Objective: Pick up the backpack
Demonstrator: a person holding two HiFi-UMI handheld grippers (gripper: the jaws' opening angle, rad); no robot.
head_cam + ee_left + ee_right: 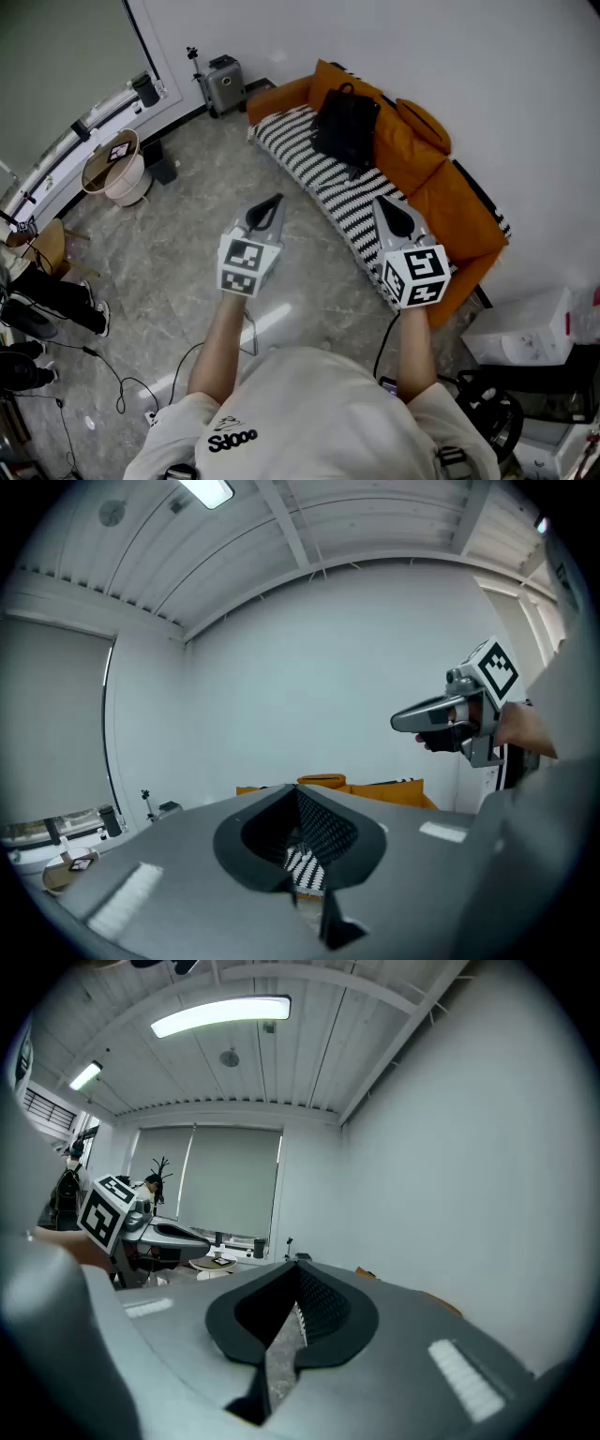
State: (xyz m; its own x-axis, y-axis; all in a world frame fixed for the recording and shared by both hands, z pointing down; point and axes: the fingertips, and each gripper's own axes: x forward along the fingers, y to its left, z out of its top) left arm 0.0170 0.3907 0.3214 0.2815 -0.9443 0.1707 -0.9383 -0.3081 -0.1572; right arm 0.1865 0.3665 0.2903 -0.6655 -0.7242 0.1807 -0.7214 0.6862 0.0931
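A black backpack (346, 125) stands upright on the orange sofa (441, 192), leaning against its back cushions at the far end. My left gripper (274, 202) is held in the air over the floor, well short of the sofa, its jaws shut with nothing between them. My right gripper (384, 204) hovers over the striped seat cover (323, 183), also shut and holding nothing, a good way from the backpack. In the left gripper view the right gripper (398, 721) shows at the right, and the sofa (375, 790) peeks above the jaws; the backpack is hidden there.
A grey suitcase (223, 85) stands by the wall left of the sofa. A round basket (117, 167) and a desk edge lie at the far left. Cables (112, 375) trail on the marble floor. A white box (525, 333) sits right of the sofa.
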